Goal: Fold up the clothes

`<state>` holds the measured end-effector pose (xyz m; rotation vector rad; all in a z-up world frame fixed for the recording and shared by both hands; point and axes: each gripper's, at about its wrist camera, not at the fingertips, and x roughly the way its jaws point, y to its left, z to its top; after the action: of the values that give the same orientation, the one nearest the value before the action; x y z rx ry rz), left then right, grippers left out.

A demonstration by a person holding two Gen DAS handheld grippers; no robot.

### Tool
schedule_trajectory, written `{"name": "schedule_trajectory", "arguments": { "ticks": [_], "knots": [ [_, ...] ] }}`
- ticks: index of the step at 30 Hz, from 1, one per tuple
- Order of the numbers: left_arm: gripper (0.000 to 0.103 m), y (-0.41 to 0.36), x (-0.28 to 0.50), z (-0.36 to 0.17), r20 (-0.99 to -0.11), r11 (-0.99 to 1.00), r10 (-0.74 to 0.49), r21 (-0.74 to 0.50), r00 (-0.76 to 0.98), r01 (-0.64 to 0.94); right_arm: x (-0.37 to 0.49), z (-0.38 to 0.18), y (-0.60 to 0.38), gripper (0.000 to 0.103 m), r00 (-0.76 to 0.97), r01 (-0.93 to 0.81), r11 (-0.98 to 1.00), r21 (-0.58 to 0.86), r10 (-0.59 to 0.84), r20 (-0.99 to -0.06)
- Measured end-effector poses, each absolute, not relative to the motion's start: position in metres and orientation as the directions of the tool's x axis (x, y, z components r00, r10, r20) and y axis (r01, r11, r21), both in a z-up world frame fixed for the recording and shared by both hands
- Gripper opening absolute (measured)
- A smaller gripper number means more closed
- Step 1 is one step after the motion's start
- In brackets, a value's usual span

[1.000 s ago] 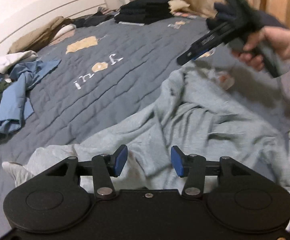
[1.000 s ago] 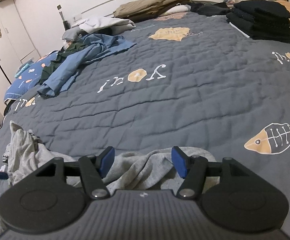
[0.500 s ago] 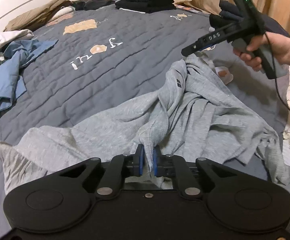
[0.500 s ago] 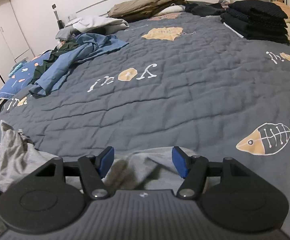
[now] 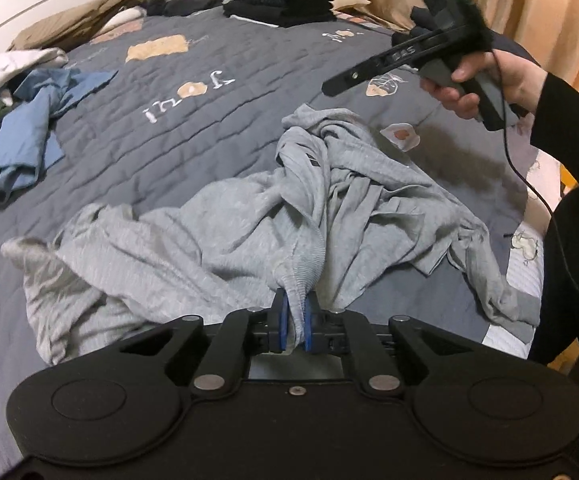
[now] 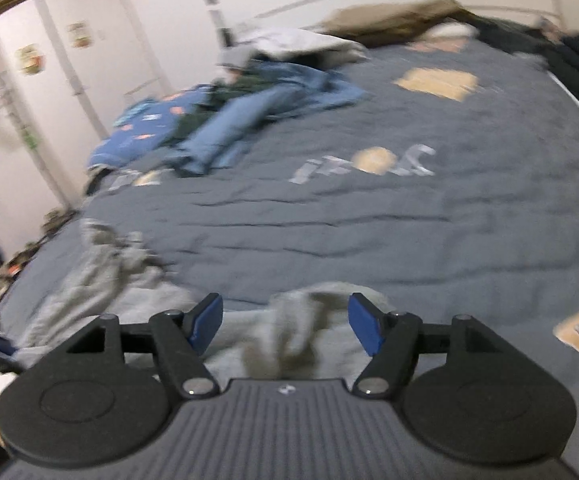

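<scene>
The crumpled light-grey knit garment (image 5: 249,216) lies bunched on the dark grey quilted bedspread (image 5: 193,120), unfolded. The left gripper (image 5: 294,322) is clamped on its ribbed hem at six o'clock. The right gripper (image 6: 285,322) hovers over the cloth, jaws wide apart and holding nothing. I'd judge this the spreading-out step: the free tongs need a second edge to pull it flat.
</scene>
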<state>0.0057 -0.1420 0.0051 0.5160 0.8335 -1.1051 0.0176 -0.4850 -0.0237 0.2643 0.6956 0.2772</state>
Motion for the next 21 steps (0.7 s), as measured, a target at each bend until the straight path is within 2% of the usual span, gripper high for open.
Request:
{"name": "schedule_trajectory", "arguments": {
  "ticks": [5, 10, 21],
  "knots": [
    [0.008, -0.146, 0.005, -0.006, -0.795, 0.402, -0.573, -0.063, 0.197, 0.914, 0.026, -0.025, -0.448, 0.075, 0.709, -0.254, 0.915, 0.314, 0.396, -0.583],
    [0.008, -0.145, 0.002, -0.016, -0.799, 0.422, -0.568, -0.078, 0.196, 0.903, 0.043, -0.057, -0.444, 0.075, 0.676, -0.152, 0.935, 0.321, 0.336, -0.656],
    [0.008, -0.145, 0.003, -0.023, -0.799, 0.443, -0.565, -0.085, 0.204, 0.892, 0.045, -0.059, -0.439, 0.075, 0.690, -0.134, 0.872, 0.471, 0.423, -0.588]
  ]
}}
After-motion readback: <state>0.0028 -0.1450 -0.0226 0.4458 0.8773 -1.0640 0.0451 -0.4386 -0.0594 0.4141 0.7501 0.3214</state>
